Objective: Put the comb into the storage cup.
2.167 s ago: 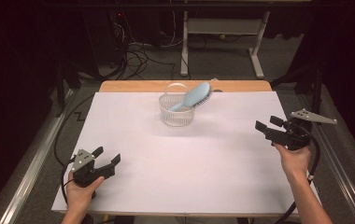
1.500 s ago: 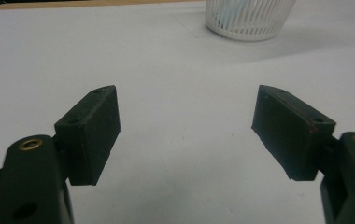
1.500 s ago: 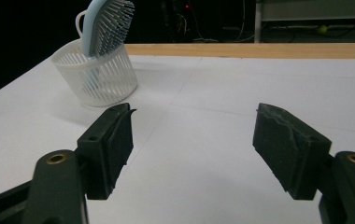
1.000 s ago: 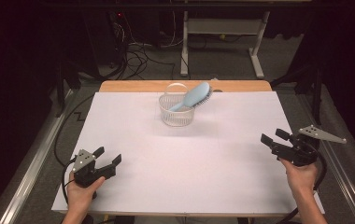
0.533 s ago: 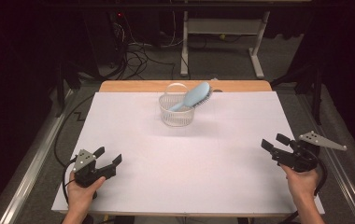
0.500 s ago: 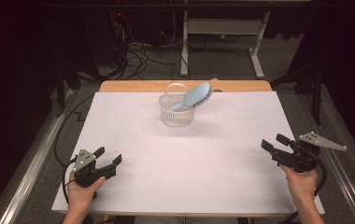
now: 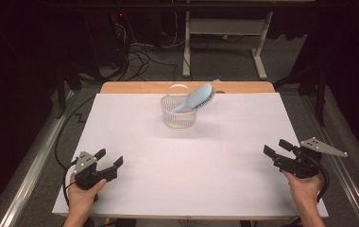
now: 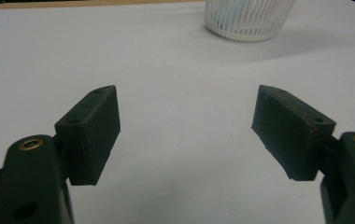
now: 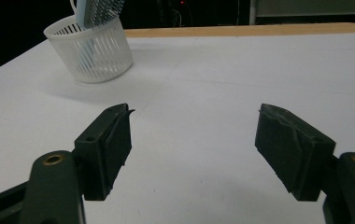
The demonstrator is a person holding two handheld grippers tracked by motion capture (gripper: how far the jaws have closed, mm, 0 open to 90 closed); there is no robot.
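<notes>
Hairbrush [image 7: 197,98] leans in the white basket [image 7: 180,112] at the tabletop's [image 7: 177,165] far middle, well apart from both grippers. Left gripper [image 7: 107,159] and right gripper [image 7: 276,147] rest near the front corners, jaws open and empty; best to keep them low and clear of the basket.

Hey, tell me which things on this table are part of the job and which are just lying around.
Part of the job:
- white basket
- blue hairbrush, head sticking out over the basket's rim
- left gripper and right gripper, both open and empty

Just there:
- white table cover
- cables on the floor
- metal stand
</notes>
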